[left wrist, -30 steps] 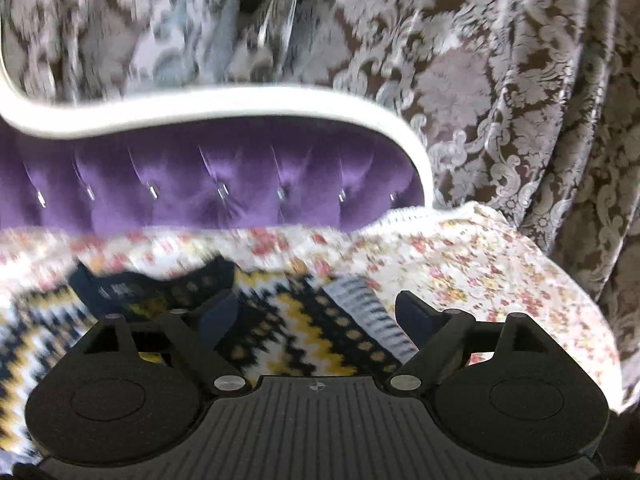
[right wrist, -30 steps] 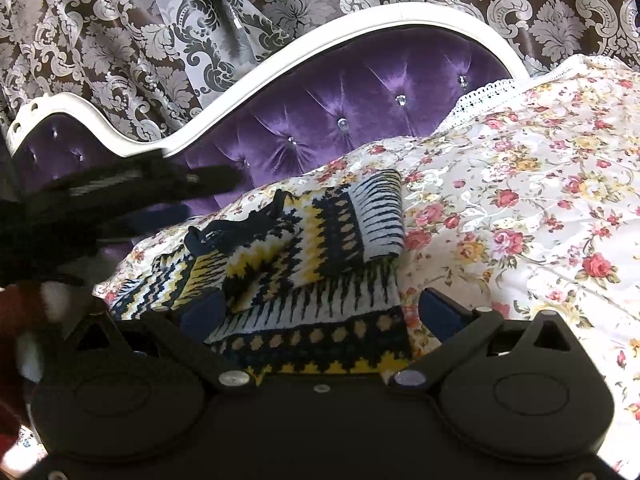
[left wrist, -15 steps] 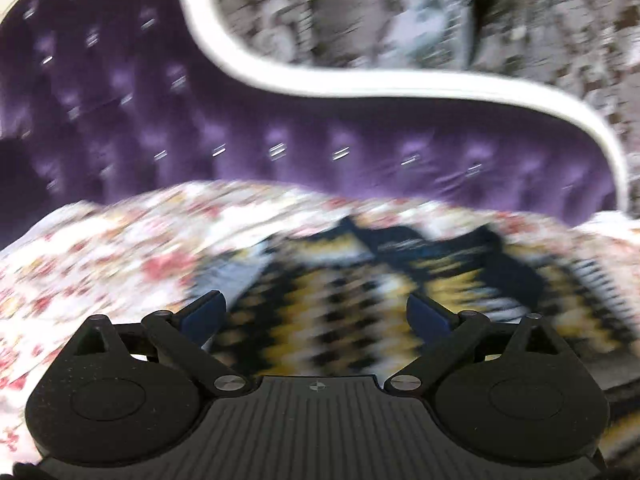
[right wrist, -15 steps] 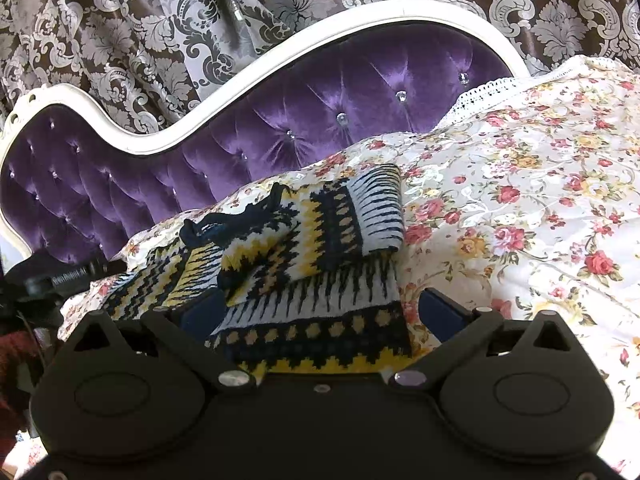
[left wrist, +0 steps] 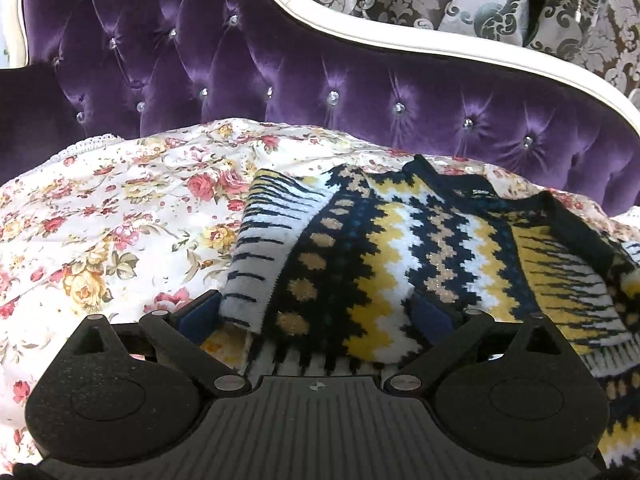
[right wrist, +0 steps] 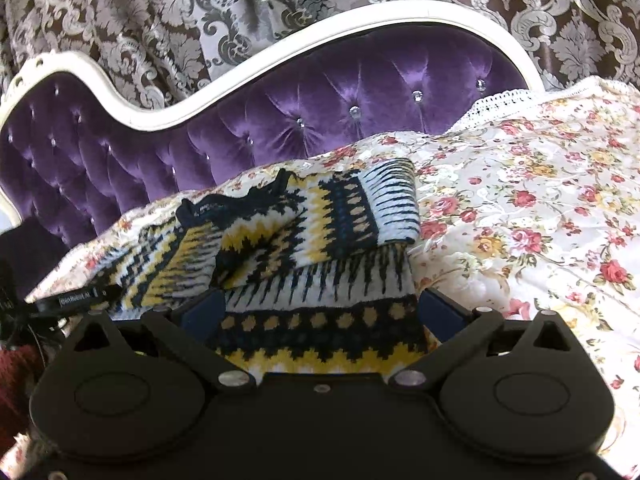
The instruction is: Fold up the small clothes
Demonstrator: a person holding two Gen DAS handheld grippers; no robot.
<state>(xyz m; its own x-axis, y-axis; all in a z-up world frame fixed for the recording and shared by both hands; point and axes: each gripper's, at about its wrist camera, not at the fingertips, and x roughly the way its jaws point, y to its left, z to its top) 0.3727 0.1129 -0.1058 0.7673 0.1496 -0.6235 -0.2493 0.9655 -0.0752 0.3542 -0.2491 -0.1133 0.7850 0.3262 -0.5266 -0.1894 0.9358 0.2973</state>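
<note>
A small knitted sweater (left wrist: 384, 248) in navy, yellow and white zigzags lies on the floral bedspread (left wrist: 120, 216), one sleeve folded across its body. My left gripper (left wrist: 316, 312) is open, its blue pads on either side of the folded sleeve's cuff end. In the right wrist view the sweater (right wrist: 320, 232) lies ahead, and my right gripper (right wrist: 320, 308) is open over its lower hem. The other gripper's black finger (right wrist: 76, 304) shows at the left edge of that view.
A purple tufted headboard (left wrist: 320, 88) with a white frame rises behind the bed. Patterned brown and silver curtains (right wrist: 200, 20) hang behind it. The floral bedspread (right wrist: 540, 220) stretches right of the sweater, with a lace edge near the headboard.
My left gripper has swung from the sweater's right side to its left side and come in low over the folded sleeve. My right gripper has stayed over the hem.
</note>
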